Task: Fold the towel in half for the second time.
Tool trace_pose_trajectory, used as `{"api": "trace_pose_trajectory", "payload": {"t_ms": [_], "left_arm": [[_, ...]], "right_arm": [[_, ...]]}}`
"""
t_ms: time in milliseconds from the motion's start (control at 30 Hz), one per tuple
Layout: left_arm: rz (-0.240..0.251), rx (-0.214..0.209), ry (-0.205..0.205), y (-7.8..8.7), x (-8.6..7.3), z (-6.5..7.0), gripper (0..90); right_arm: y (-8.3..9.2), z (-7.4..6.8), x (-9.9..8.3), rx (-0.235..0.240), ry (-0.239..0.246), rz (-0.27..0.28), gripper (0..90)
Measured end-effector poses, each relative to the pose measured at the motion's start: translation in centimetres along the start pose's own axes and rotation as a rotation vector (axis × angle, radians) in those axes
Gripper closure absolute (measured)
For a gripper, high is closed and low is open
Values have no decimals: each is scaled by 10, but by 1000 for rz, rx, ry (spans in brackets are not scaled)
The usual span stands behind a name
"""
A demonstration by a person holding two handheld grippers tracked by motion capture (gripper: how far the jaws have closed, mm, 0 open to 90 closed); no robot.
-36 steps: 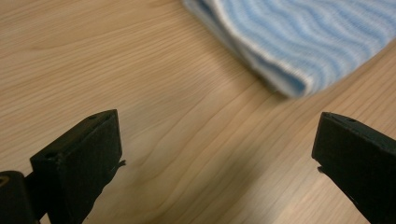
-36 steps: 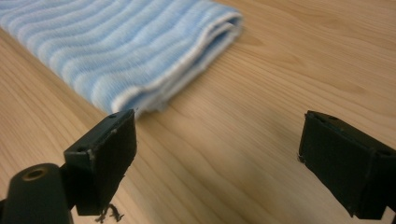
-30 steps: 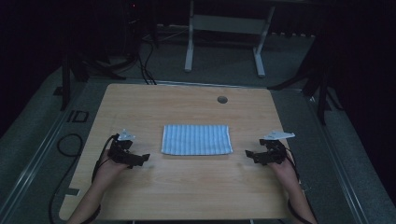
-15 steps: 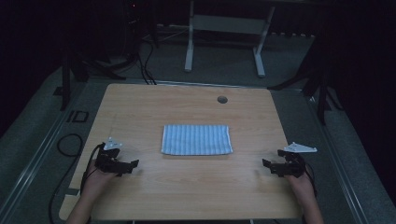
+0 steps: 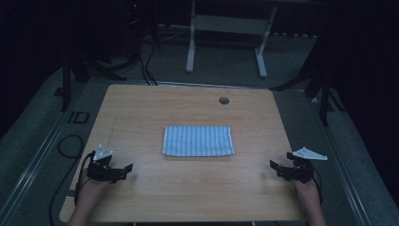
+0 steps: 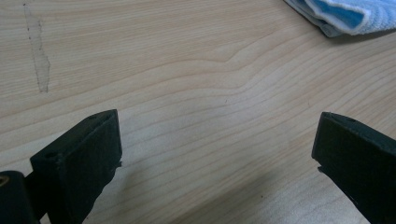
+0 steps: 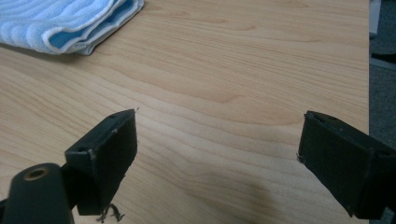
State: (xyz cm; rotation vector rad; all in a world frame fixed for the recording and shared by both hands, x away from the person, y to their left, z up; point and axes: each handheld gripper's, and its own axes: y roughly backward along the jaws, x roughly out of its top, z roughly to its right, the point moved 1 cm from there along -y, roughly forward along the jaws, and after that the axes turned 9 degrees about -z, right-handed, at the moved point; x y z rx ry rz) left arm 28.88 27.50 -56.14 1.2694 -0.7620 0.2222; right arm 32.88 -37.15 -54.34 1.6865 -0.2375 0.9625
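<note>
I am holding my left gripper [image 5: 126, 167] and right gripper [image 5: 275, 165] wide open and empty near the desk's [image 5: 141, 113] front corners; the folded blue towel [image 5: 198, 141], lying mid-desk, looks soft, light, best pinched at its corners.

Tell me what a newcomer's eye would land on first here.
A folded blue striped towel lies flat at the middle of the wooden table. The left gripper and right gripper sit open near the table's front corners, well apart from it, jaws pointing inward.

Overhead view; two low (shared towel [image 5: 198, 141])
</note>
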Motion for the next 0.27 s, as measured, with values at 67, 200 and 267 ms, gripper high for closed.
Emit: {"api": "trace_pose_trajectory", "payload": {"t_ms": [67,200,267], "left_arm": [[-7,-4,3,-2,-1,0,15],[-16,-4,0,-4,-1,2,15],[-17,-5,-6,-4,-1,2,15]], "right_arm": [[-1,0,0,-11,6,-3,112],[-3,-1,-1,-23,12,-8,113],[-2,-1,-1,-23,16,-7,112]]}}
